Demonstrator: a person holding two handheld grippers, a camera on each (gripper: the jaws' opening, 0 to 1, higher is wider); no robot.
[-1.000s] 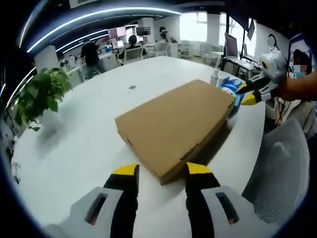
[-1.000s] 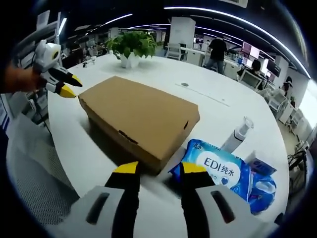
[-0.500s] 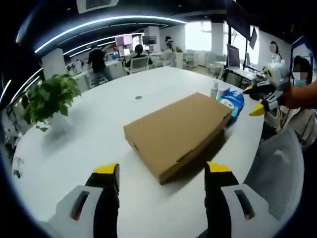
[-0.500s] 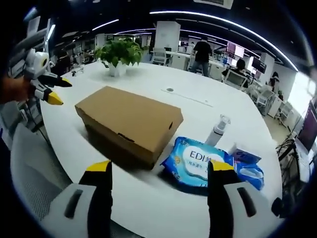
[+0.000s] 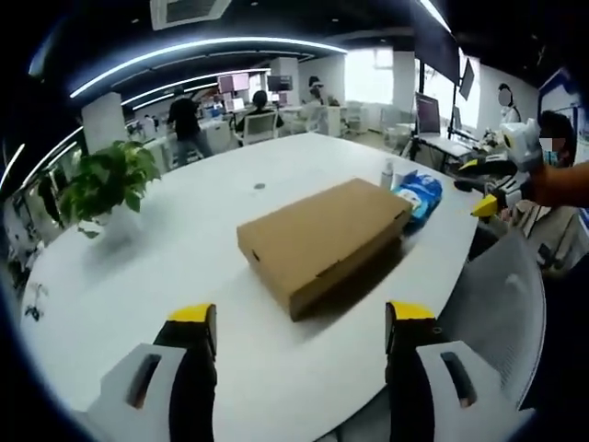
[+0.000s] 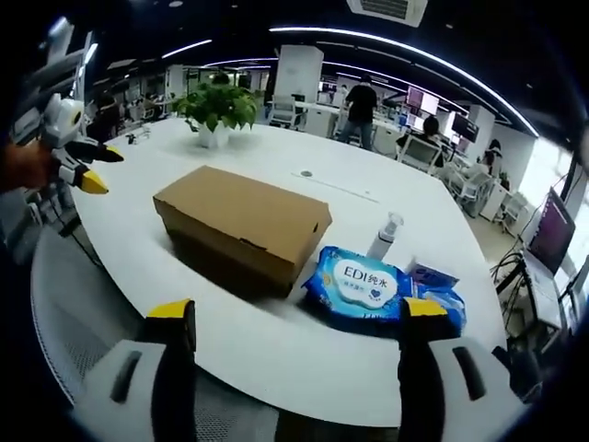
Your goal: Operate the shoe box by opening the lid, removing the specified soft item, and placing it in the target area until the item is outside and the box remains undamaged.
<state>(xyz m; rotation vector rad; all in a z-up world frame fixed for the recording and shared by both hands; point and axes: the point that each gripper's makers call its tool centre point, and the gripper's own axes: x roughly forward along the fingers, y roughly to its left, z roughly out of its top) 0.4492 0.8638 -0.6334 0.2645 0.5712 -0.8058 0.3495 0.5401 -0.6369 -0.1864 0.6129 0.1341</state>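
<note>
The plain brown cardboard shoe box (image 5: 324, 241) lies shut on the round white table (image 5: 166, 267), straight ahead of both grippers and well apart from each, its long axis running from the left gripper (image 5: 304, 322) at its near short end toward the far end, so I judge neither clearly nearer to the lid. Both the left gripper and the right gripper (image 6: 294, 318) stand wide open, empty. Just beside the box lie a soft glossy blue wipes pack (image 6: 361, 284) and a slim white spray bottle (image 6: 383, 236), with a leafy potted plant (image 6: 217, 110) far off.
</note>
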